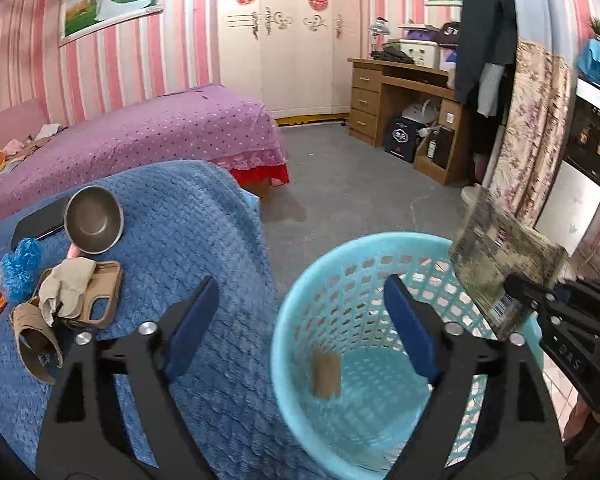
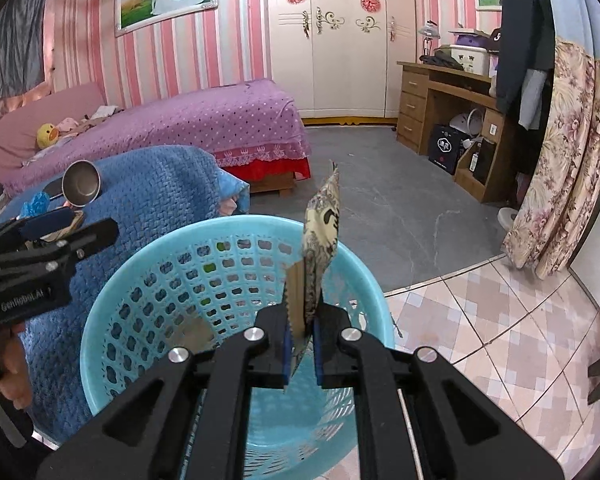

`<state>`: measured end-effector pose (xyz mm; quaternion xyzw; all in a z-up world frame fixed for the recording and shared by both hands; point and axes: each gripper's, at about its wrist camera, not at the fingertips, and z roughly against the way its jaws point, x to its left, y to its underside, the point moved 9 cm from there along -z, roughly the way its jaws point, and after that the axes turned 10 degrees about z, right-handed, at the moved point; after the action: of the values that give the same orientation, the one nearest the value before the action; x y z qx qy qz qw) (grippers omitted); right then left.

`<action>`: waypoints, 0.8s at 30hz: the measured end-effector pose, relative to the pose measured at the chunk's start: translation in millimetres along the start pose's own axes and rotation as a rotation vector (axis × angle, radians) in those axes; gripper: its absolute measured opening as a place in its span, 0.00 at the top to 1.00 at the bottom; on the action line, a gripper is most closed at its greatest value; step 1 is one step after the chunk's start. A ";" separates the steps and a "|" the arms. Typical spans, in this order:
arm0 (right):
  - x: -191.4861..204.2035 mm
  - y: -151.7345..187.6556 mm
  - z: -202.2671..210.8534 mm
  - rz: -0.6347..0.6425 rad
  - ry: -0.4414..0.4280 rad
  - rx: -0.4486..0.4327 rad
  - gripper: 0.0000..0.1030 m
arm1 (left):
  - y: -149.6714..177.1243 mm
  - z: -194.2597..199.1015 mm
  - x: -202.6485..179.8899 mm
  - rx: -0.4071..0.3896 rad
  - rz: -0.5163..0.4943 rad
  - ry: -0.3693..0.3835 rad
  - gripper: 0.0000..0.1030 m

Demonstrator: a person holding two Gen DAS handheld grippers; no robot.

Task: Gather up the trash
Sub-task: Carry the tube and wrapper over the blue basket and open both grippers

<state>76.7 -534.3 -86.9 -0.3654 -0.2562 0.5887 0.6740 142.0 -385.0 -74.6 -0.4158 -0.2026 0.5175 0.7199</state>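
The snack wrapper we carry stands nearly upright in our right gripper, pinched flat by its lower end between the closed pads, its long axis running from the jaws up to a torn tip that leans slightly right and away from us. It hangs over the near-right part of the blue basket, just inside the rim, so we judge the risk to lie in the release: a light, stiff wrapper let go this close to the edge could catch on the rim, cling to a pad, or flutter out onto the tiled floor. Our left gripper gapes wide with nothing between its fingers, above the basket's left edge. A cardboard tube shows inside the basket, blurred, so whether it has landed we cannot tell. Further left, the blue blanket holds a steel bowl, a phone case and scraps.
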 end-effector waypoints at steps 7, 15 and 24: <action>3.9 -0.8 -2.3 -0.004 -0.005 -0.003 0.92 | -7.5 7.5 41.5 -0.023 0.034 -0.076 0.06; 19.5 1.3 -9.5 0.017 0.038 0.025 0.74 | -12.9 25.2 73.5 -0.046 0.053 -0.122 0.05; 28.6 -12.5 -4.7 -0.032 0.104 -0.009 0.12 | -18.1 57.4 114.4 -0.083 0.073 -0.161 0.05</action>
<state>92.9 -507.7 -82.3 -0.3942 -0.2293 0.5570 0.6941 154.7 -260.4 -43.0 -0.4094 -0.2657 0.5660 0.6644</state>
